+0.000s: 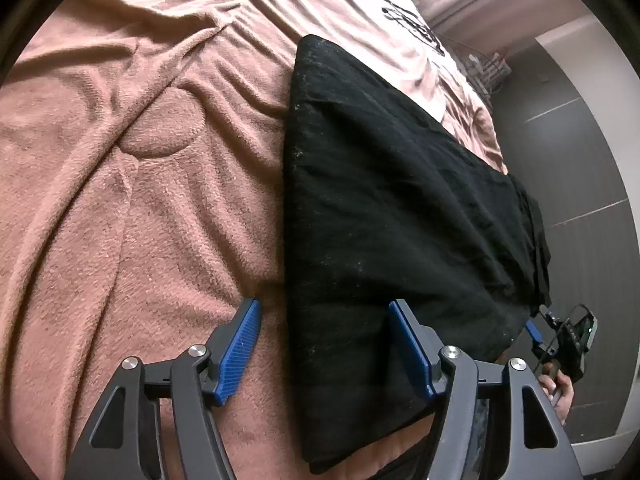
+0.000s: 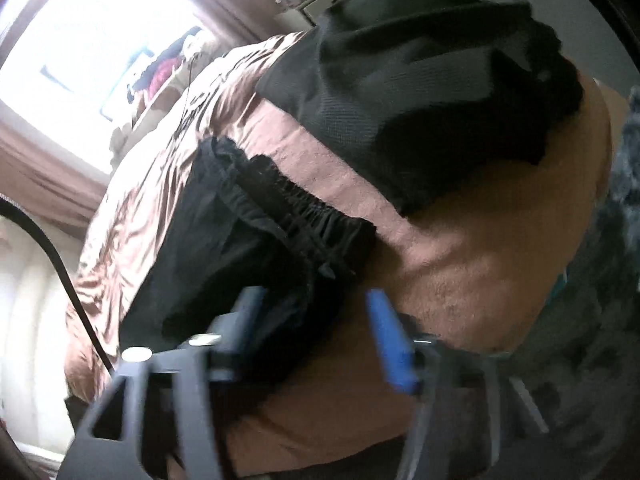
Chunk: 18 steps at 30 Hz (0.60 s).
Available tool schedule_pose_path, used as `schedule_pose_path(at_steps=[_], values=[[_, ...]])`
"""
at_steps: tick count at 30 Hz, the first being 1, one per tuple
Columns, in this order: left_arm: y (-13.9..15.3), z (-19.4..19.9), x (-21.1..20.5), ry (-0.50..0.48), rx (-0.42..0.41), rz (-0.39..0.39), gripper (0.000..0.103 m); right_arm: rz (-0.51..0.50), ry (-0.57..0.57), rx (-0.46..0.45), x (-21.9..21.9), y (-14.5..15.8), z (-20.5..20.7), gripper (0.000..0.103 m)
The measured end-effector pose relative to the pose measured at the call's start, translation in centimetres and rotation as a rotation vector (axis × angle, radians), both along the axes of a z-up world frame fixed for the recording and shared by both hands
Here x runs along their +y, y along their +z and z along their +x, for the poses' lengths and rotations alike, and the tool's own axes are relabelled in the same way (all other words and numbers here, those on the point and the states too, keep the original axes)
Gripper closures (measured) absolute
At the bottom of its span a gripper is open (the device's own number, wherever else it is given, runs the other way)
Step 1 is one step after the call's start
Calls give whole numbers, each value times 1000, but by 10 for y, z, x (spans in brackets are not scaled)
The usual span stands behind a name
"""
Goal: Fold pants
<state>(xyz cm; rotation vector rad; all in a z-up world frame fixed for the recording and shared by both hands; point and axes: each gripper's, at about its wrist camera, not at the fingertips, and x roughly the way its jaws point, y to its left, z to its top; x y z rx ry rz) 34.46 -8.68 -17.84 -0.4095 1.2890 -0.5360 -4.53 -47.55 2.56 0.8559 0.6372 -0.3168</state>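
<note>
The left gripper (image 1: 324, 344) points steeply down at the bed, its jaws apart and straddling the near left edge of the folded black pants (image 1: 400, 208), one blue pad over the pink blanket (image 1: 120, 200), the other over the cloth, neither pressing. The right gripper (image 2: 316, 332), blurred, has its jaws apart with the pants' gathered waistband (image 2: 304, 208) just beyond them. A hand (image 1: 558, 390) shows at lower right of the left view. Dark lettering on the bedding, upper right, is unreadable.

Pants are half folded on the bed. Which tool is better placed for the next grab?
Probably left: the left tool is open astride the black pants' folded edge. The right tool, also open, sits blurred at the waistband.
</note>
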Motion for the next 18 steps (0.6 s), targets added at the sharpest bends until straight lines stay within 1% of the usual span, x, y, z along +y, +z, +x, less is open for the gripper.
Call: schedule_pose_path(at_steps=[3, 4, 8, 9, 10, 11, 12, 13, 14, 16, 18], values=[[0, 1, -1, 0, 1, 0, 35, 66, 3, -61, -4, -10, 0, 40], [0, 1, -1, 0, 1, 1, 35, 110, 8, -83, -7, -16, 1, 40], [0, 2, -3, -3, -1, 6, 35, 159, 4, -84, -16, -36, 15, 41], [0, 2, -4, -2, -2, 7, 35, 167, 2, -78, -18, -39, 18, 54], [0, 2, -5, -1, -2, 9, 35, 168, 10, -72, -19, -38, 20, 77], [1, 2, -5, -2, -2, 9, 35, 154, 11, -53, -20, -36, 22, 81], [1, 2, -7, -1, -2, 8, 35, 127, -4, -36, -20, -32, 22, 89], [1, 2, -8, -1, -1, 6, 35, 103, -5, -40, -19, -25, 21, 93], [2, 3, -7, -1, 1, 3, 35, 85, 0, -46, -17, -18, 22, 93], [2, 4, -4, 1, 5, -8, 35, 8, 8, -35, -10, -3, 22, 95], [4, 8, 0, 10, 5, -23, 35, -40, 7, -36, -5, 7, 23, 95]])
